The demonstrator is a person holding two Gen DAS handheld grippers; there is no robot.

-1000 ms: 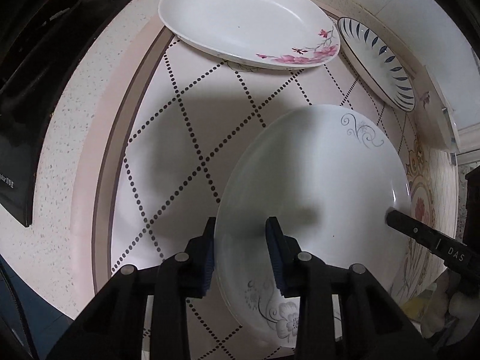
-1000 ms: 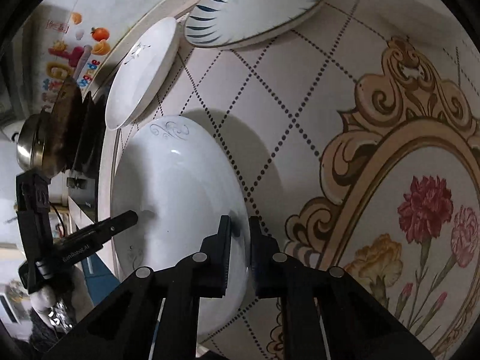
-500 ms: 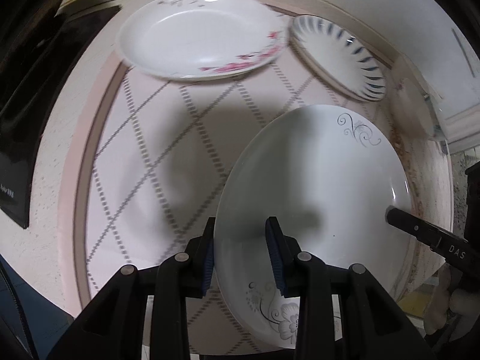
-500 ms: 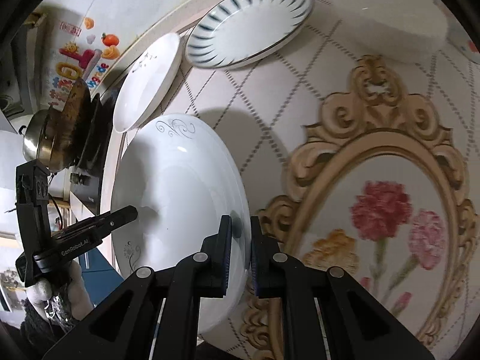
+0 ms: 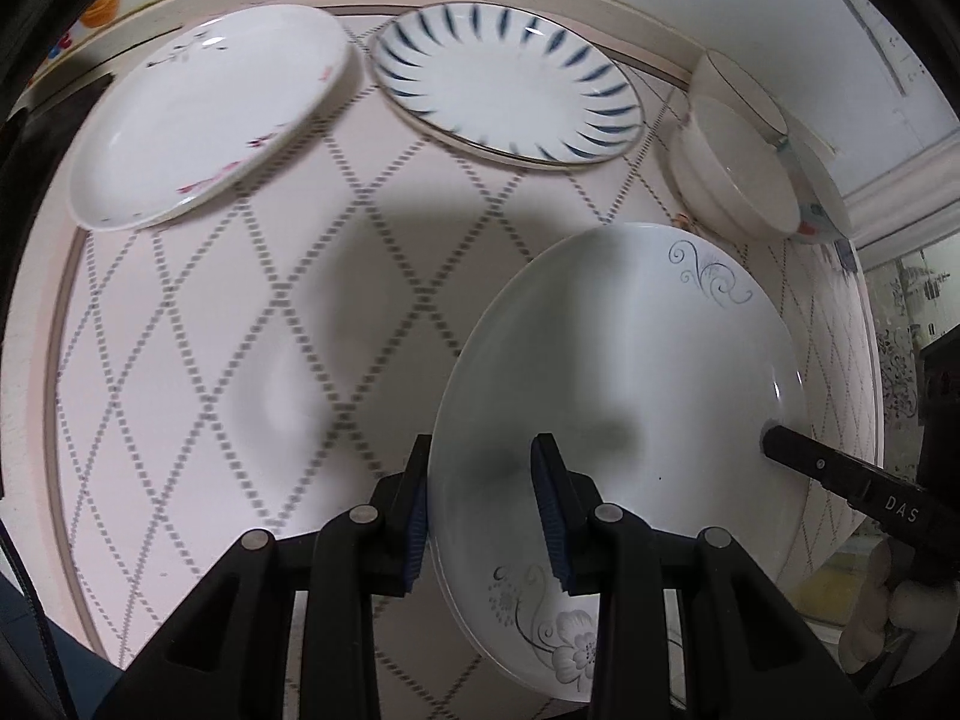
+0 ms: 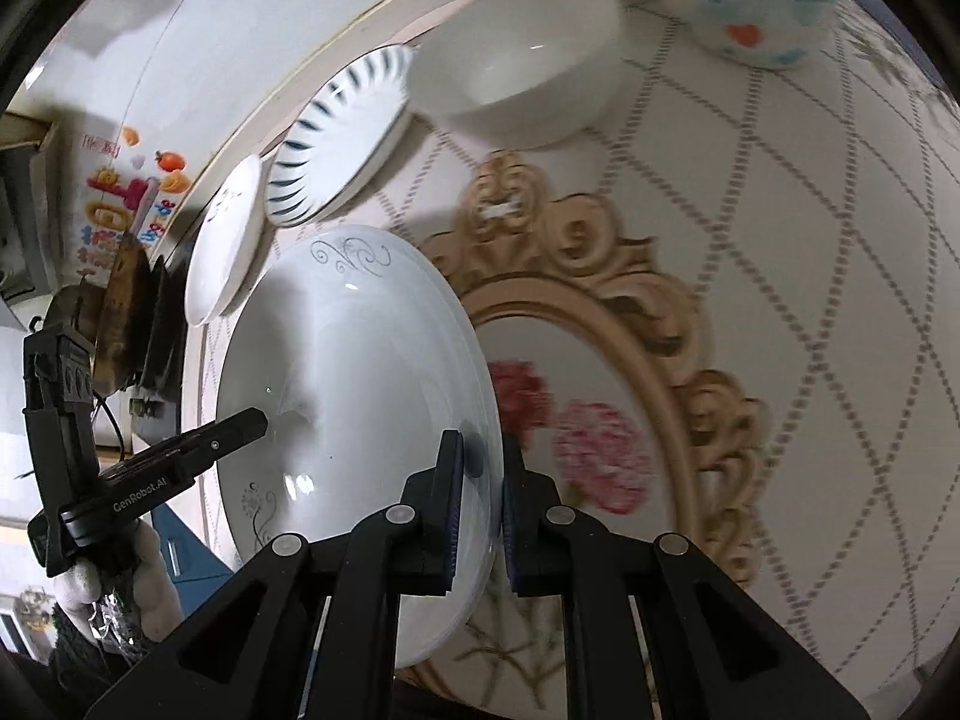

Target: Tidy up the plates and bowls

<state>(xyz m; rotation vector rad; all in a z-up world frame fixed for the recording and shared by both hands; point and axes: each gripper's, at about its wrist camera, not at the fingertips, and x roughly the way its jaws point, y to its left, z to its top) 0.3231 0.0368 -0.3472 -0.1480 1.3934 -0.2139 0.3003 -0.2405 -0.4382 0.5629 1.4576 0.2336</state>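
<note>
A large white plate with grey scroll and flower motifs [image 5: 624, 360] was held clear of the patterned tablecloth [image 5: 198, 360], gripped at opposite rims by both claws. The left gripper [image 5: 480, 510] was part-closed, its blue pads [image 5: 555, 510] bracketing the near rim, one above and one beneath the plate. The right gripper [image 6: 480, 504] was closed narrowly on the opposite rim of the same plate [image 6: 360, 396], which appeared steeply tilted in that view. Ahead and to the left of the left claw lay a white plate with pink blossom decoration [image 5: 210, 120]; directly ahead lay a blue-striped plate [image 5: 510, 84], apparently just touching it at the rims. Ahead and to the right, near the wall, stood a plain white bowl [image 5: 732, 180] with further bowls behind it, one carrying orange and blue spots [image 6: 744, 0]. In the right wrist view a floral medallion on the cloth [image 6: 588, 450] lay beyond the claw. The principal risk, as judged here, was slippage: each claw gripped only a thin glazed rim, so uneven motion of the two hands could twist the plate out of one grip or strain the rim. If the blue-striped plate was the intended stack, a tilted descent might strike its edge; the bowls close on the right left little room for sideways error.
</note>
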